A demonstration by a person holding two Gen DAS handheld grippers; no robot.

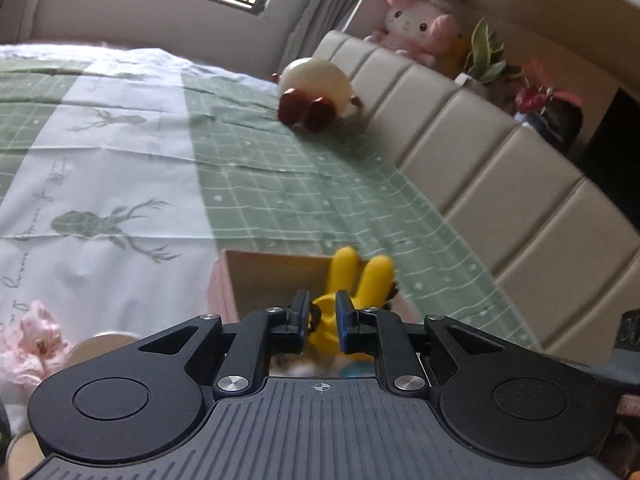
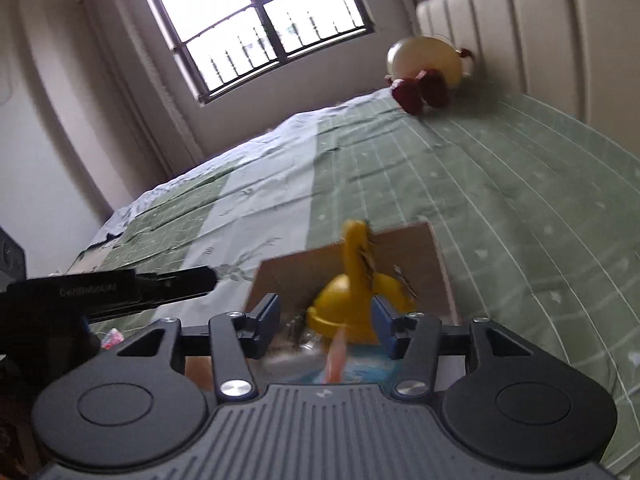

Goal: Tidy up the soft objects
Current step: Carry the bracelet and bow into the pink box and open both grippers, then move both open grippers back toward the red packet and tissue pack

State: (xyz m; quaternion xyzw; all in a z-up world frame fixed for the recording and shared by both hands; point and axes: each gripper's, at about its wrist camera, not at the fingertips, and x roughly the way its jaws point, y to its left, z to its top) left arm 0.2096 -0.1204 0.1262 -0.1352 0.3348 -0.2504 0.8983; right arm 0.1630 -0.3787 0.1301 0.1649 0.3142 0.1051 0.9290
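A yellow long-eared plush toy (image 1: 352, 280) sits in an open cardboard box (image 1: 272, 276) on the bed. My left gripper (image 1: 322, 320) is narrowly open right above the box, its fingertips on either side of the toy's body; I cannot tell if they touch it. In the right wrist view the same toy (image 2: 356, 288) and box (image 2: 404, 256) sit in front of my right gripper (image 2: 326, 316), which is open wide and empty. A cream round plush with dark red feet (image 1: 316, 92) lies by the headboard; it also shows in the right wrist view (image 2: 428, 64).
The bed has a green and white sheet (image 1: 120, 148). A padded beige headboard (image 1: 480, 152) runs along the right, with a pink plush (image 1: 416, 24) and plants on the ledge behind. A pink frilly object (image 1: 28, 344) lies at the lower left. The left gripper's body (image 2: 100, 296) shows in the right wrist view.
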